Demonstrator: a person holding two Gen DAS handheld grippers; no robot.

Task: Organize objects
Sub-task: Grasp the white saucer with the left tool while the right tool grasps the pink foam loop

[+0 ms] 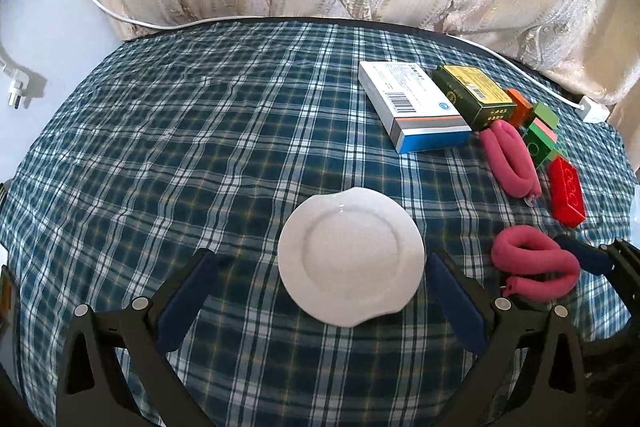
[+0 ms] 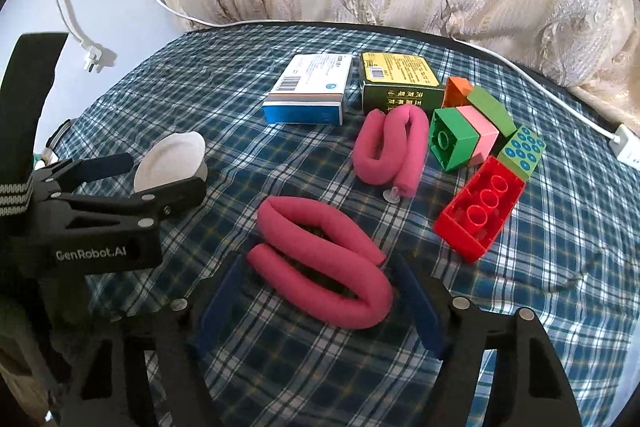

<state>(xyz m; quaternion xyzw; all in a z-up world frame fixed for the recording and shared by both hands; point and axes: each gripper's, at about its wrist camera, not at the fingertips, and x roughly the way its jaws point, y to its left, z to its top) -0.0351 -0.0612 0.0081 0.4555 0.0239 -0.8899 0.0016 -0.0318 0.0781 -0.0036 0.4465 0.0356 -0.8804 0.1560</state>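
Cream brocade curtains back a bench [image 1: 160, 155] covered in blue-green plaid cloth, white cable and plug trailing at the far edge. Your left gripper [image 1: 320, 287] is spread wide with the small white plate [image 1: 351, 254] sitting between the blue pads, neither pad touching it; looks like you're lining up on the rim, nothing held. Your right gripper [image 2: 320, 301] brackets the near pink foam hair roller [image 2: 324, 263], a bent loop lying flat on the cloth. Its right pad sits at the loop's bend and the left pad is just off the loose end, so contact is borderline and I can't call it a firm grip; jaws partly drawn in, not fully wide. Likely step: pinch this roller and move it to join its twin or onto the plate, which is just left of it. Second pink roller [image 2: 390, 151] lies folded further back, just in front of the green box [image 2: 400, 85], with the white-and-blue medicine box [image 2: 308, 95] beside that. Toy bricks cluster at right: red brick [image 2: 480, 215] studs tipped toward camera, green-and-pink block stack [image 2: 464, 139] leaning on its neighbours, orange piece behind. Similar items already sit grouped, so the near roller is the stray. Soft foam will squash and may spring open; squeeze across both strands.
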